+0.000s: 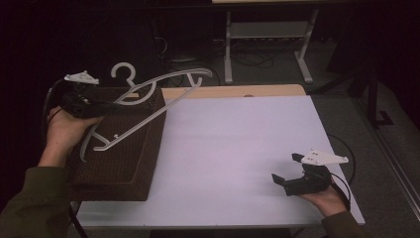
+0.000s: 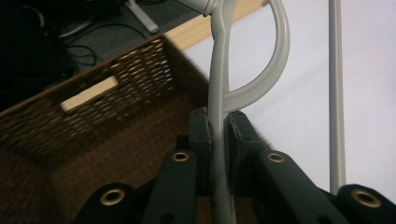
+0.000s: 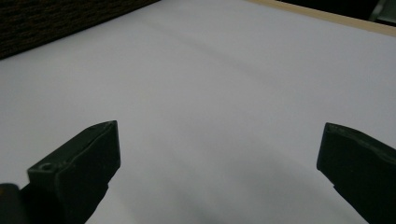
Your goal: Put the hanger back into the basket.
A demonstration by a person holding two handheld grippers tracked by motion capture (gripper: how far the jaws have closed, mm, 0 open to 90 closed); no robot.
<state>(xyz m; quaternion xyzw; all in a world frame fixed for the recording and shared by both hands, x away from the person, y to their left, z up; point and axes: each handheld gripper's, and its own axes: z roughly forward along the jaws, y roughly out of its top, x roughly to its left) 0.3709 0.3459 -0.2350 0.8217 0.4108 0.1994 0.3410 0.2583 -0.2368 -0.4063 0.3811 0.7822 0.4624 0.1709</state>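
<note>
grey hanger (image 1: pixel 148 106), brown woven basket (image 1: pixel 124 163), white table (image 1: pixel 237 148), black grippers.

The left gripper (image 1: pixel 116 105) holds a white hanger (image 1: pixel 148 106) above a brown woven basket (image 1: pixel 119 158) at the surface's (image 1: pixel 237 148) left edge. The right gripper (image 1: pixel 286 168), fingers spread, hovers near the right front corner.

A dim room is shown: grey floor (image 1: pixel 277 67) strewn with cables (image 1: pixel 247 57), and a white-legged table frame (image 1: pixel 270 29) set beyond the left gripper (image 1: pixel 116 105).
</note>
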